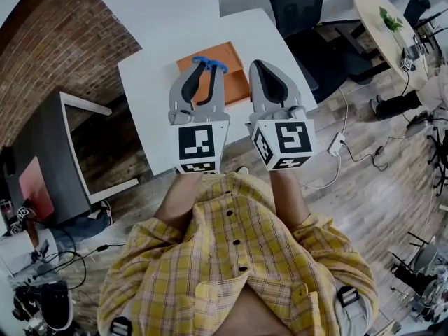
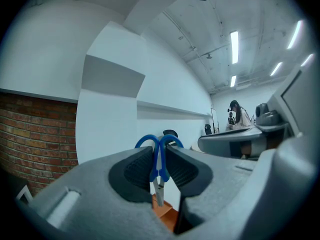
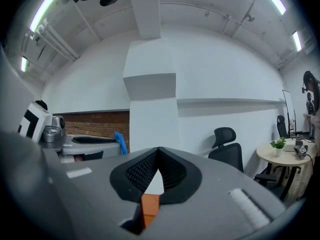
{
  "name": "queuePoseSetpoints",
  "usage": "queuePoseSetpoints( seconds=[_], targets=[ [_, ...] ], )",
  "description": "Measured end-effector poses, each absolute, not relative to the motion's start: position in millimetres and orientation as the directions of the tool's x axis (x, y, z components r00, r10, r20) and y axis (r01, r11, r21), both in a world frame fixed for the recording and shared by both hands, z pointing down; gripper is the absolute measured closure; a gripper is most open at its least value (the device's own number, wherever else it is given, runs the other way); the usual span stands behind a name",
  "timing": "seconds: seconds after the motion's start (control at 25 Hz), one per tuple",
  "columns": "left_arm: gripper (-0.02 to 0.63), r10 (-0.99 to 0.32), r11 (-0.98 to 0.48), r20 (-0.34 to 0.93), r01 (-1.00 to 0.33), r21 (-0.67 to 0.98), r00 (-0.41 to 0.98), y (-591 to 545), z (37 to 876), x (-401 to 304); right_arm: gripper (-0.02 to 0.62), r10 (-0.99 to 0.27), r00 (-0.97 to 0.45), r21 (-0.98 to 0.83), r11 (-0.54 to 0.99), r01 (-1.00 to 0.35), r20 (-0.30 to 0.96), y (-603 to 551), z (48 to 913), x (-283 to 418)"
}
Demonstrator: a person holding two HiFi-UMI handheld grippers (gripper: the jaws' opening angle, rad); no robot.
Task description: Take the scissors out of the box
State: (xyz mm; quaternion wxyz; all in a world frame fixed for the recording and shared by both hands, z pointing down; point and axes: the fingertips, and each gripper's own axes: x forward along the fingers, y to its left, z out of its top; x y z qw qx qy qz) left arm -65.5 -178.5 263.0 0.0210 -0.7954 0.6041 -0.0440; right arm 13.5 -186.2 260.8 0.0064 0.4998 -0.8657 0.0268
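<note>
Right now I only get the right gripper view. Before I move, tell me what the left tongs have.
Observer: The left tongs are shut on the scissors, gripping them by the blue handles.
Operator: Give me the direction of the blades.
Observer: They hang down, closed, with the tips toward the orange box.
Operator: Place that box for me.
Observer: In the head view it lies on the white table, and the tips of the left tongs are over it.
</note>
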Motion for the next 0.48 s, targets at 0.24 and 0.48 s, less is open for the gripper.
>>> queuePoseSetpoints(
  seconds=[0.24, 0.48],
  targets=[
    [0.522, -0.962, -0.271, 0.041, -0.959, -0.077, 0.269, -177, 260, -69, 0.591, -0.861, -0.507, -0.045, 0.505, -0.862, 0.034, -185, 259, 7],
    [0.522, -0.963, -0.27, 0.034, -0.96, -0.076, 0.268, -178, 257, -74, 0.591, -0.86, -0.51, -0.035, 0.509, -0.86, 0.029, -185, 255, 2]
  ],
)
